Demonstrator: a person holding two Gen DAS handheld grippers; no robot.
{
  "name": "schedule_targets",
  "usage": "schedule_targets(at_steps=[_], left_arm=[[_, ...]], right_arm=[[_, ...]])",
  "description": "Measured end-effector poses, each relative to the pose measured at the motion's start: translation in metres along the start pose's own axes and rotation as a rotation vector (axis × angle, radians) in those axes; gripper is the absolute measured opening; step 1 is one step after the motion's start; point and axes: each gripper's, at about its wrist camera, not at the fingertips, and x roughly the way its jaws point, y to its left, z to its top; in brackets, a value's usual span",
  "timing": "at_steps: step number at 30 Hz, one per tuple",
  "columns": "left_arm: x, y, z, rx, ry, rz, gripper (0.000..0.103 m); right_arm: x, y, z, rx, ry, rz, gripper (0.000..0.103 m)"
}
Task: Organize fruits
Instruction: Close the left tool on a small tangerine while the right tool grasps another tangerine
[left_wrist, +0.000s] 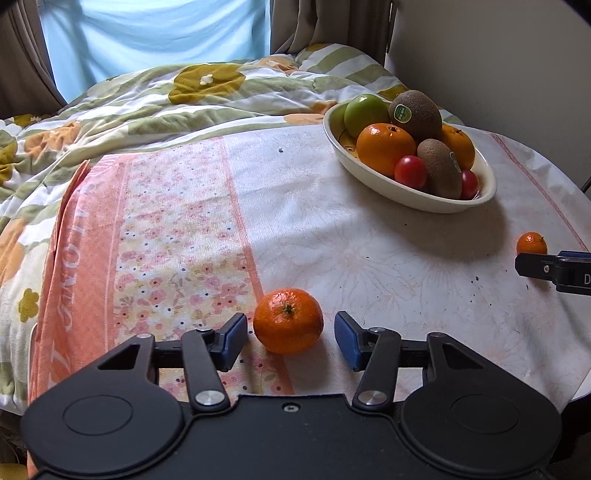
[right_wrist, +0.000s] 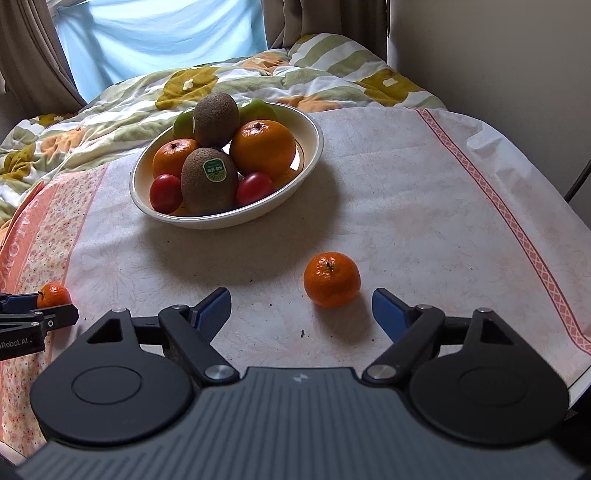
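A cream oval bowl (left_wrist: 443, 206) holds kiwis, oranges, green apples and small red fruits; it also shows in the right wrist view (right_wrist: 192, 221). A mandarin (left_wrist: 288, 320) lies on the tablecloth between the blue pads of my left gripper (left_wrist: 291, 338), which is open around it without touching. A second mandarin (right_wrist: 331, 279) lies just ahead of my open right gripper (right_wrist: 301, 308), nearer its right finger. That mandarin shows small in the left wrist view (left_wrist: 531, 242), behind the right gripper's finger. The first mandarin shows at the left edge of the right wrist view (right_wrist: 54, 294).
The round table carries a white and pink floral cloth (left_wrist: 177, 229). A bed with a flowered duvet (left_wrist: 155, 96) lies behind it, with curtains and a window beyond. A wall (right_wrist: 498, 48) stands to the right.
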Motion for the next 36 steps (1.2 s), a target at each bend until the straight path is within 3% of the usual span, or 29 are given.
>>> schedule_targets(at_steps=[4,9,22,27,36], left_arm=[[0.000,-0.001,-0.001,0.021,-0.007,0.010,0.044],[0.001,0.000,0.000,0.019,-0.005,0.005,0.044],[0.000,-0.007,0.003,0.006,-0.006,0.015,0.044],[-0.002,-0.012,0.005,-0.007,-0.010,0.022,0.044],[-0.010,-0.027,0.011,-0.029,-0.027,0.037,0.044]], right_arm=[[0.006,-0.003,0.004,-0.002,-0.001,-0.009,0.098],[0.014,-0.006,0.007,-0.015,0.015,-0.010,0.083],[0.027,-0.013,0.012,-0.044,0.041,-0.017,0.070],[0.030,-0.015,0.015,-0.066,0.055,-0.001,0.052],[0.027,-0.020,0.022,-0.104,0.058,0.044,0.052]])
